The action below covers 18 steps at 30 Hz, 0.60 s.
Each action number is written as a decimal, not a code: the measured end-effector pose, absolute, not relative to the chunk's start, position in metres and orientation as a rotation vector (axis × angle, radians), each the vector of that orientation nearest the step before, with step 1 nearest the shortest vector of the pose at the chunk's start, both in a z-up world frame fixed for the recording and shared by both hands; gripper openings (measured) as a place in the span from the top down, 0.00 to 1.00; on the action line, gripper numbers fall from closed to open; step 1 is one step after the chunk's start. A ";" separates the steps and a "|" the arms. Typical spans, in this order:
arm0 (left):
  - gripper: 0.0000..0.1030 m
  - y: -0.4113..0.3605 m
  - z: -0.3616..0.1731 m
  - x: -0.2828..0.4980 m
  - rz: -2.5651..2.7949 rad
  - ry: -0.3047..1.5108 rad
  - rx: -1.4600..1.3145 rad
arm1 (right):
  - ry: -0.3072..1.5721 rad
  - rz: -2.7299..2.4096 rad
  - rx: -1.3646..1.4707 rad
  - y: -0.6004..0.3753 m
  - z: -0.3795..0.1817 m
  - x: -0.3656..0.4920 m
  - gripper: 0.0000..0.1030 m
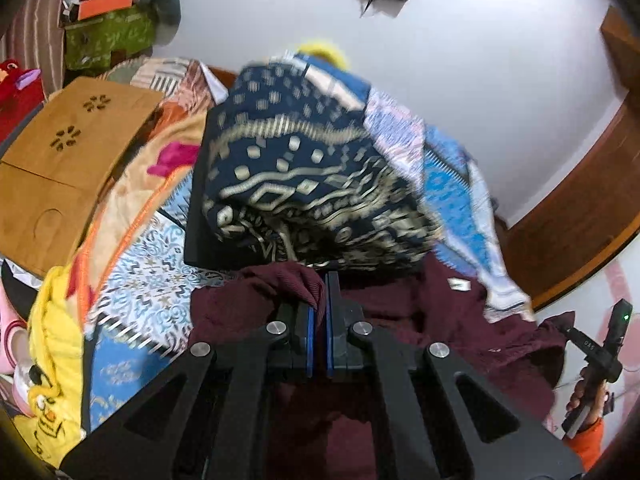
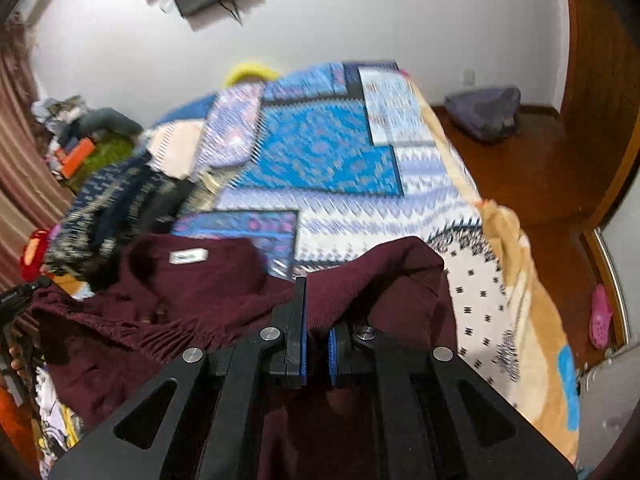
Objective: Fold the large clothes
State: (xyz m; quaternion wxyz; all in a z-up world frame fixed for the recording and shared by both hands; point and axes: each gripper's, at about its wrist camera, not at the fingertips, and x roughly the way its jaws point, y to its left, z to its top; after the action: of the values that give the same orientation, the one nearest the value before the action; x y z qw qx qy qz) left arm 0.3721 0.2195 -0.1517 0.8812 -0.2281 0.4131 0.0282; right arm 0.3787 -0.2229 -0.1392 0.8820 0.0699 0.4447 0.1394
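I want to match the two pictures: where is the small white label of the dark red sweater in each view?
Left wrist: white label lies right of centre, on the dark red sweater, beyond the gripper.
Right wrist: white label lies left of centre, near the sweater's collar.
Shared landmark: the navy patterned cloth beside the sweater.

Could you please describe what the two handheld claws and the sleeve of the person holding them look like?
Each claw, left and right, is matte black, with angular linkage arms having triangular cutouts, round silver pivot bolts and blue ribbed pads inside the fingers. In the left wrist view the right unit's black handle shows a small green light. The person's sleeve is orange.
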 end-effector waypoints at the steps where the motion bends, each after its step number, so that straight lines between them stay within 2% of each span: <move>1: 0.97 0.218 -0.164 0.382 0.073 0.890 -0.458 | 0.949 0.283 0.139 -0.222 -0.147 0.385 0.93; 7: 0.95 0.216 -0.200 0.400 0.098 0.995 -0.430 | 0.971 0.272 0.089 -0.218 -0.158 0.390 0.93; 10: 0.91 0.212 -0.201 0.399 0.096 1.014 -0.393 | 0.969 0.275 0.024 -0.212 -0.151 0.384 0.86; 12: 0.88 0.209 -0.196 0.398 0.088 1.023 -0.376 | 0.982 0.273 -0.025 -0.209 -0.146 0.382 0.80; 14: 0.77 0.204 -0.185 0.392 0.069 1.018 -0.359 | 0.983 0.264 -0.067 -0.207 -0.136 0.377 0.74; 15: 0.75 0.202 -0.181 0.390 0.061 1.011 -0.356 | 0.976 0.265 -0.072 -0.207 -0.134 0.377 0.72; 17: 0.68 0.195 -0.167 0.382 0.031 0.992 -0.344 | 0.935 0.240 -0.079 -0.211 -0.119 0.367 0.55; 18: 0.67 0.192 -0.162 0.380 0.025 0.990 -0.335 | 0.918 0.228 -0.080 -0.211 -0.115 0.365 0.51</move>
State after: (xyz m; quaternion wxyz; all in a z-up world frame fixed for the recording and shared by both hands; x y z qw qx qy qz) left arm 0.3798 0.1916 -0.1620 0.8665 -0.1601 0.4727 0.0121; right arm 0.3651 -0.2112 -0.1152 0.8896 -0.0386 0.4418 0.1097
